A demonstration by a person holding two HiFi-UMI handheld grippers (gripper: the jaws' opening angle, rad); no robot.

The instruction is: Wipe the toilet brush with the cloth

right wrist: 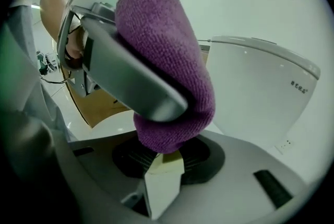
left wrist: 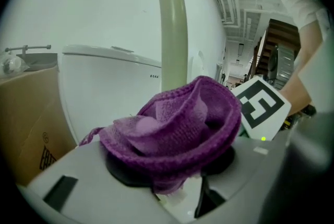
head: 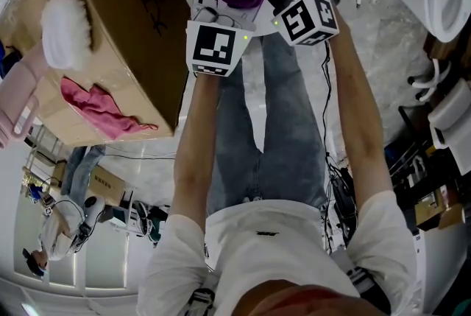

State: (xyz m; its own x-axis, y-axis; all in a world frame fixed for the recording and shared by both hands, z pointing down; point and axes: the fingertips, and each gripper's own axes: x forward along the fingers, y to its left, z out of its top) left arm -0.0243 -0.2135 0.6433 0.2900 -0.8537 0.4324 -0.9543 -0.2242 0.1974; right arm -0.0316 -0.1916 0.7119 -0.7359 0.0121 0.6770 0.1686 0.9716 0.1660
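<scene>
— While the left gripper [left wrist: 172,176] has its fingers [right wrist: 130,79] spread wide, is it gripping the cloth [left wrist: 177,124] at all?

— I'd say not. The cloth is bunched between them and lies against one, but nothing looks pinched. The right gripper [right wrist: 164,165] is wide too. Only the cloth's lower end hangs between its fingers [right wrist: 250,176], and they press on nothing.

— And the brush [left wrist: 174,24]?

— Just beyond the left fingers, straight behind the cloth, with its handle rising upright past them. From the right gripper it shows above and behind the cloth.

— What makes this step go well?

— First a firm pinch on the cloth, I think, with a fold left proud of the fingers, so that fabric meets the handle and the fingers don't. Then the brush needs steadying; the right fingers closing on the handle clear of the cloth would do. Wrap the cloth round and draw it along the length rather than dabbing. Loose as it lies, it could slide off at the first stroke.

— How does the brush look?

— A pale green handle, smooth and glossy, curving over at the top. No dirt shows on it. The bristle end is in none of the views. The cloth is purple and thick, and looks soft enough to fold round it. A white toilet [left wrist: 109,92] stands beyond the fingers, behind both.
</scene>
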